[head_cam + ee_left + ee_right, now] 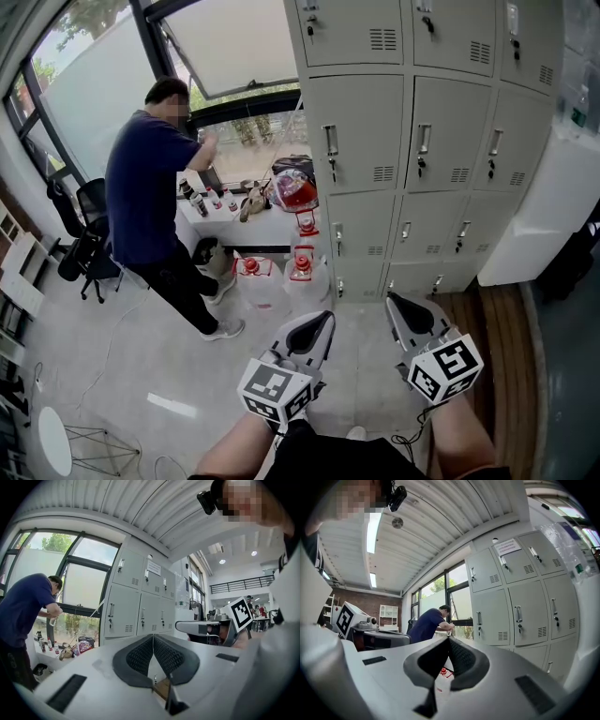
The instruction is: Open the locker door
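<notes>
A bank of pale grey lockers [422, 141] stands ahead, each door shut, with a metal handle [331, 141] and a key below it. My left gripper [322, 321] and right gripper [397, 302] hover low over the floor, well short of the lockers and touching nothing. Both are shut and hold nothing. In the left gripper view the dark pads meet at the left gripper's tip [153, 635], with the lockers [124, 616] beyond it. The right gripper's tip [448, 638] is likewise shut, with the lockers [525, 616] to its right.
A person in a dark blue shirt [150, 187] stands at a white table [272, 228] with bottles, left of the lockers. Water jugs with red caps [302, 272] sit on the floor by the lockers' base. A tall white cabinet [548, 206] stands at the right.
</notes>
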Demonstrator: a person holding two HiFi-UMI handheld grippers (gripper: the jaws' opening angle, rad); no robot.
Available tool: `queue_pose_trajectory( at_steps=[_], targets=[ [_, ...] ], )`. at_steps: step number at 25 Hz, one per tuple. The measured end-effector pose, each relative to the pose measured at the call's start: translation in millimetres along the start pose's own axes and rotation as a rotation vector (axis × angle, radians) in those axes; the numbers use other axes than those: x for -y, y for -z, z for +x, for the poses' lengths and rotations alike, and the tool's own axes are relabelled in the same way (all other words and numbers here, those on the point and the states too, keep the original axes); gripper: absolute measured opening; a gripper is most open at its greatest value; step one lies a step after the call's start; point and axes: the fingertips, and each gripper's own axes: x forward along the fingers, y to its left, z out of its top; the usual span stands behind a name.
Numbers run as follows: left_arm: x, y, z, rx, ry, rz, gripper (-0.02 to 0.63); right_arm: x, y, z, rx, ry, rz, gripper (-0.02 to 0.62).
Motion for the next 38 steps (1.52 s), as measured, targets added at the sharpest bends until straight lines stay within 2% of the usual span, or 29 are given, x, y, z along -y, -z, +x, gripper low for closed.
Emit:
queue_pose_trajectory(
  at_steps=[8,23,33,38],
  targets=[
    [-47,-10,6,0.012,0.048,0.014,0.017,-5,-10,52,-0.002,0.040,-0.006,0.052],
    [-149,-23,40,0.004,0.152,-0.014,0.017,2,-28,169,-0.008,0.148,-0.015,0.052],
    [-192,-24,61,-0.019,0.274,-0.001,0.017,18,-34,233,-0.003,0.254,-0.002,0.052],
    [-210,-26,64,-0.015,0.306,0.001,0.017,25,-36,259,-0.004,0.295,0.004,0.052]
  ],
)
